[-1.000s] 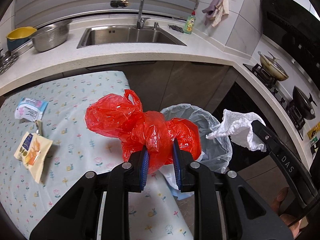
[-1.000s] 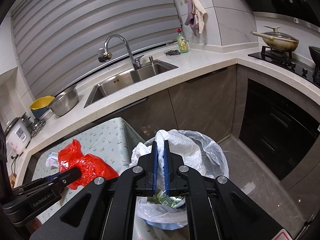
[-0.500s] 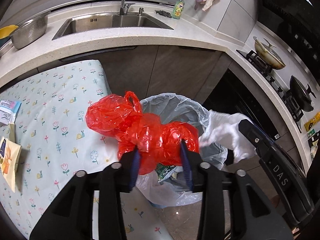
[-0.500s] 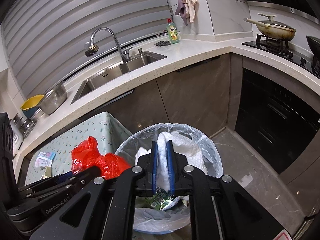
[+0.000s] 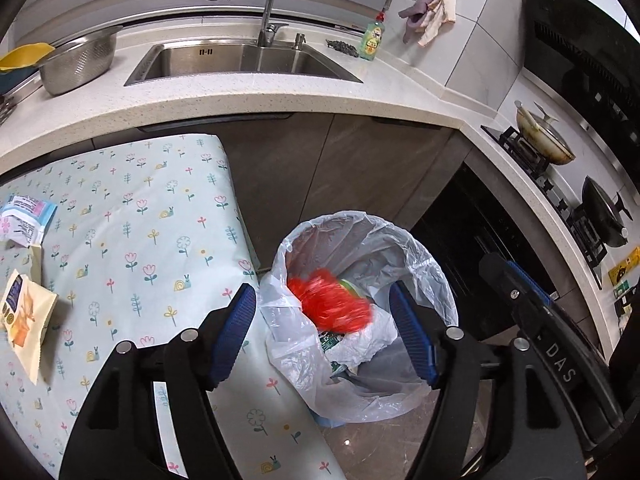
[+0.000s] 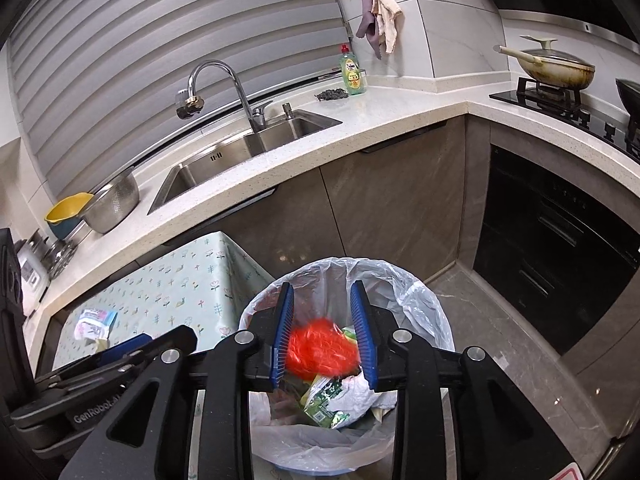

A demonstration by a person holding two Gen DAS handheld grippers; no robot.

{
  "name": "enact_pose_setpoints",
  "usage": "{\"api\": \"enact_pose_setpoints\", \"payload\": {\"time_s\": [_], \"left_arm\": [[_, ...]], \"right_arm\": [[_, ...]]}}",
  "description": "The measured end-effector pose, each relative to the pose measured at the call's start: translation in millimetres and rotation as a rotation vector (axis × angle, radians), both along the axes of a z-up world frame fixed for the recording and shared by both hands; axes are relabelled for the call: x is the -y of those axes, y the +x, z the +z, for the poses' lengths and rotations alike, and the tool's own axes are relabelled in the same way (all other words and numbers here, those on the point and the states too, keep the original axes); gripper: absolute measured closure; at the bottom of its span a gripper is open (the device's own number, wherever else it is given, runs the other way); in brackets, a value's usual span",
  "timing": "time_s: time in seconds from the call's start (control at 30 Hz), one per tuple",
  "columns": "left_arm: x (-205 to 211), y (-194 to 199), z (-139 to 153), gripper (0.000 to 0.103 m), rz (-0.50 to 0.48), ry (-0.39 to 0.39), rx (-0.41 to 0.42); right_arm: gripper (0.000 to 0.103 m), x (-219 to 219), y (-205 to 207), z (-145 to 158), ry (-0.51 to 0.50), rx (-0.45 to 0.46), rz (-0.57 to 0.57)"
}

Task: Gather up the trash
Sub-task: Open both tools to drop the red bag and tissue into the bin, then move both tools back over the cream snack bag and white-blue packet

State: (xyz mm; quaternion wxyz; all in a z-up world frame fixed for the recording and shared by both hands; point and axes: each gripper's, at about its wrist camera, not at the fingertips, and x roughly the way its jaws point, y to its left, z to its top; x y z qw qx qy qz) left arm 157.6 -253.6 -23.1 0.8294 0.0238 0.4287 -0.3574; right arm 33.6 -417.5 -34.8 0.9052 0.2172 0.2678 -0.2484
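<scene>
We read the risks left to right. On the pale floral tablecloth (image 5: 132, 232), at the far left, a blue-and-white torn wrapper (image 5: 26, 216) and a tan snack packet (image 5: 24, 320) lie near each other, uncollected; thin flat film like that likely slips from the pads or drags the cloth.

Our left gripper (image 5: 322, 332) has jaws wide apart, holding nothing, straddling the table corner and the near lip of the white-lined trash bin (image 5: 436, 284). Swinging back left could snag the loose liner.

The crumpled red plastic bag (image 5: 330, 302), motion-blurred, sits inside the bin opening above green packaging; being light, it may catch on the liner.

Our right gripper (image 6: 322, 334), jaws also spread and empty, hangs over the bin, just beside the left tool, so collision is possible.
</scene>
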Motion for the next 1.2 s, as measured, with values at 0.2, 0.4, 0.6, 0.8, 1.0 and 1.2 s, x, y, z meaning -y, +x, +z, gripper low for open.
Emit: {"api": "enact_pose_setpoints", "payload": {"time_s": [0.2, 0.4, 0.6, 0.8, 1.0, 1.2], "left_arm": [[-19.4, 8.1, 7.3, 0.037, 0.036, -0.018, 0.002], [-46.3, 20.2, 10.2, 0.037, 0.085, -0.021, 0.005], [-84.4, 37.5, 12.0, 0.037, 0.156, -0.031, 0.001], [-126.1, 54.0, 12.7, 0.037, 0.229, -0.035, 0.001], [-169.3, 68.3, 11.5, 0.037, 0.296, -0.028, 0.006], [-212.6, 78.7, 11.8, 0.037, 0.359, -0.026, 0.014]], "right_arm": [[0.073, -9.9, 4.1, 4.9, -0.006, 0.003, 0.014], [0.073, -28.1, 16.4, 8.4, -0.014, 0.001, 0.047], [0.073, -57.4, 35.6, 10.2, -0.023, -0.004, 0.097], [0.073, -93.3, 57.4, 14.6, -0.033, -0.005, 0.159], [0.067, -133.6, 78.6, 15.9, -0.039, -0.01, 0.221], [0.065, -171.0, 97.5, 18.5, -0.052, -0.019, 0.277]]}}
